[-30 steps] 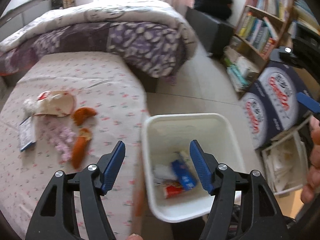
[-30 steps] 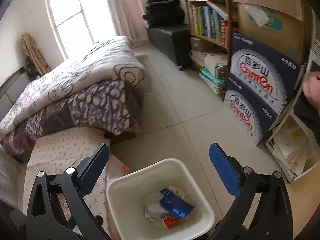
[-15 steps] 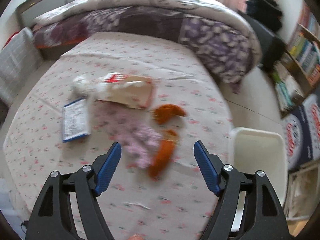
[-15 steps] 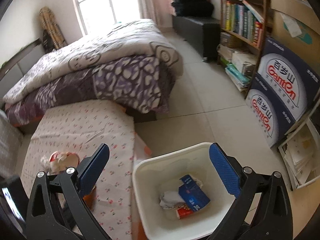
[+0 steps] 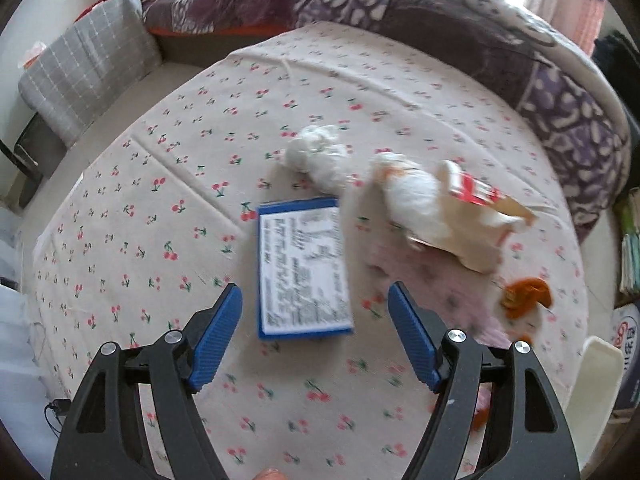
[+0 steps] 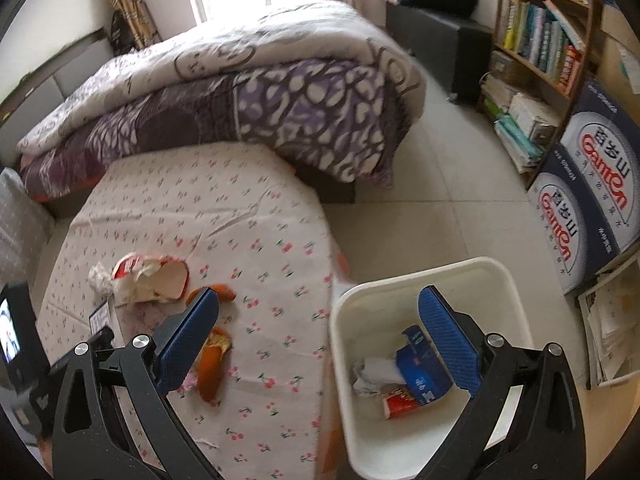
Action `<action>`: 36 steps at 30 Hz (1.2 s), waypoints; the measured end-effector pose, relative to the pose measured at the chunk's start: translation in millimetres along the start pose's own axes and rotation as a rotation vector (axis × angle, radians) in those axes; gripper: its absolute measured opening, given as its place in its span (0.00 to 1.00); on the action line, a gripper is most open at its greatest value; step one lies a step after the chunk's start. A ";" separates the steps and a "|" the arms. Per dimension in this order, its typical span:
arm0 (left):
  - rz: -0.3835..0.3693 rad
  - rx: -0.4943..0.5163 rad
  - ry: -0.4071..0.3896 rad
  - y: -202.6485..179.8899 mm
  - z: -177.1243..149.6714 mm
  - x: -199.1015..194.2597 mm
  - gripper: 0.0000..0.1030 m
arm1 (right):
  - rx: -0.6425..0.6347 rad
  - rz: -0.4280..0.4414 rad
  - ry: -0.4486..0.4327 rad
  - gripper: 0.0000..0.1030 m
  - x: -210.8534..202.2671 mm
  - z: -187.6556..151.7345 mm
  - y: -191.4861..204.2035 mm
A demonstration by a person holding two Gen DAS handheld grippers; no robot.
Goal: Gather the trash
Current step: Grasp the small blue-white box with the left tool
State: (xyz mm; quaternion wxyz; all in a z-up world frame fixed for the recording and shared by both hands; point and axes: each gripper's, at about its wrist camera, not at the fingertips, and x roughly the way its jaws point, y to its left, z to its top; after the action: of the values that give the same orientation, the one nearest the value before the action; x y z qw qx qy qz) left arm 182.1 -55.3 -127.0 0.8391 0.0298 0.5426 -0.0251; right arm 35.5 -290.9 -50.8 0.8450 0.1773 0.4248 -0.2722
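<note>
Swung left from bin to bed: left gripper (image 5: 316, 336) now over blue-edged packet (image 5: 304, 270), jaws wide, empty. Packet flat on bed sheet (image 5: 160, 208), long axis running away between jaws. Right gripper (image 6: 320, 344) wide, empty, above white bin (image 6: 516, 292).

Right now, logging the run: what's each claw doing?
Left claw: open, empty, above the blue-edged packet.
Right claw: open, empty, by the white bin.
</note>
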 end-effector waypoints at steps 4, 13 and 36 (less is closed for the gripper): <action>0.027 0.016 0.043 5.1 6.2 21.3 0.71 | -0.038 0.014 0.040 0.93 11.8 -4.6 17.6; -0.013 -0.046 0.110 26.0 5.5 47.1 0.56 | -0.228 0.086 0.086 0.93 26.7 -21.8 66.1; -0.061 -0.045 -0.007 110.2 -22.0 -50.2 0.55 | -0.584 0.223 0.264 0.69 86.5 -86.6 164.8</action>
State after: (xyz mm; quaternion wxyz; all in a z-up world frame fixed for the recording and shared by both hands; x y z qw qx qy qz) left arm 149.8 56.8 -87.7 0.8404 -0.0058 0.5406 -0.0383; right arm 124.8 -141.6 -159.9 0.8223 0.0072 0.5687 -0.0195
